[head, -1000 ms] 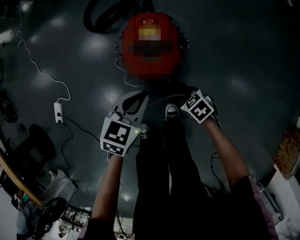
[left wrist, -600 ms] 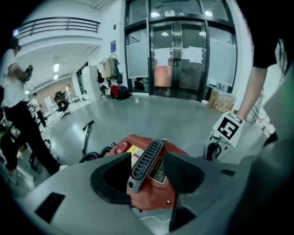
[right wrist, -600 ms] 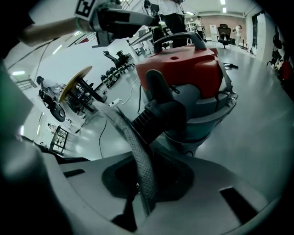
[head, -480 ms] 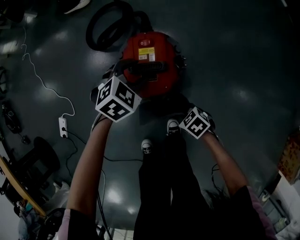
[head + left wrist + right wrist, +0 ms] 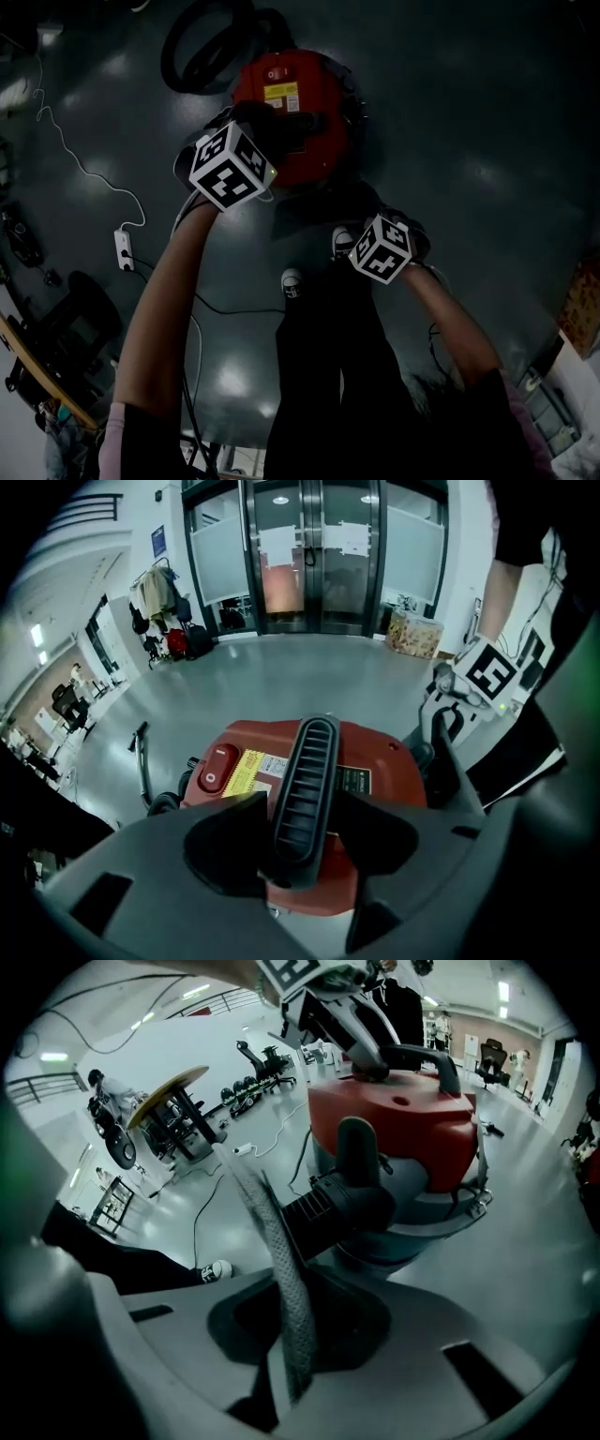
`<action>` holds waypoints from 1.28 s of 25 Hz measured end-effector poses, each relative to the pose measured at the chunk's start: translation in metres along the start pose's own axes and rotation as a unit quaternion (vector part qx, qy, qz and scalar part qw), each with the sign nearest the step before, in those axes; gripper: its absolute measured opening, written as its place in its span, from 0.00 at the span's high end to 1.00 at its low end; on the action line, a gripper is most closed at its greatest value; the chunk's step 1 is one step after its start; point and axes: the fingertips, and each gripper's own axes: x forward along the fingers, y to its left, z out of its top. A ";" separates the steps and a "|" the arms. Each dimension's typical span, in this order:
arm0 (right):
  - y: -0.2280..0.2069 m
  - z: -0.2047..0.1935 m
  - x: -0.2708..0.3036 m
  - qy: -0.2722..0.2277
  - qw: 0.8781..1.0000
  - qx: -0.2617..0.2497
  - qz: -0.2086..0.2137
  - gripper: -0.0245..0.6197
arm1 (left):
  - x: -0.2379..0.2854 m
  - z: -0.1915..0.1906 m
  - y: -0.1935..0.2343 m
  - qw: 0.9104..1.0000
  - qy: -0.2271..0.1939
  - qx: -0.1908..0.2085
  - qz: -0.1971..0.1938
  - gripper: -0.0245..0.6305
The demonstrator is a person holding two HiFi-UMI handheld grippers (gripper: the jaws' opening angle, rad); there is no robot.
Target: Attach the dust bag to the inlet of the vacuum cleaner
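**Both tongs at the vacuum cleaner**

Dark glossy floor (image 5: pixel 487 141); a hall with glass doors (image 5: pixel 319 555) lies beyond the vacuum cleaner (image 5: pixel 305 94). It has a red lid and a grey drum, and it stands upright just ahead of my shoes (image 5: pixel 292 281). Black hose (image 5: pixel 176 52) lies coiled behind it, to its far left. White power strip (image 5: pixel 122 248) lies well off to its left.

Left tongs (image 5: pixel 300 817): over the lid, jaws spread wide, one on each side of the black ribbed handle (image 5: pixel 305 780). The handle sits between them, and I see no squeeze on it.

Right tongs (image 5: pixel 295 1335): low at the near side of the vacuum cleaner, jaws closed onto a grey woven strip (image 5: pixel 272 1241) that runs up out of them. I cannot tell whether this strip is the dust bag's edge. Black ribbed inlet tube (image 5: pixel 342 1208) juts from the drum toward these tongs, just past the strip.
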 end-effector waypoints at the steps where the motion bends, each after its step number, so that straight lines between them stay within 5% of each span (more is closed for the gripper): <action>1: 0.001 0.000 0.000 -0.003 1.000 0.013 -0.001 0.87 | 0.001 -0.001 0.000 1.000 0.002 -0.002 -0.004 0.64; 4: -0.001 -0.003 0.005 -0.027 0.989 0.142 0.027 0.87 | 0.003 0.000 0.001 1.000 0.009 -0.003 -0.018 0.64; 7: -0.003 -0.009 0.008 -0.066 0.944 0.311 0.083 0.87 | 0.004 0.001 0.000 1.000 0.015 0.001 -0.028 0.64; 9: -0.003 -0.009 0.008 -0.074 0.929 0.350 0.091 0.87 | 0.003 0.001 -0.001 0.999 0.015 0.006 -0.040 0.65; 13: -0.005 -0.007 0.009 -0.008 0.974 0.224 0.028 0.87 | 0.003 0.001 -0.002 0.998 0.016 0.004 -0.068 0.66; 21: -0.005 -0.015 0.025 -0.022 0.953 0.303 -0.008 0.87 | 0.006 -0.001 -0.002 0.997 0.016 -0.004 -0.073 0.66; 27: -0.007 -0.007 0.006 0.011 0.988 0.149 -0.027 0.82 | 0.006 0.000 -0.001 0.997 0.011 -0.007 -0.070 0.66; 32: -0.004 0.007 -0.012 0.027 0.999 0.014 -0.040 0.78 | 0.006 0.000 -0.002 0.997 0.013 -0.011 -0.073 0.66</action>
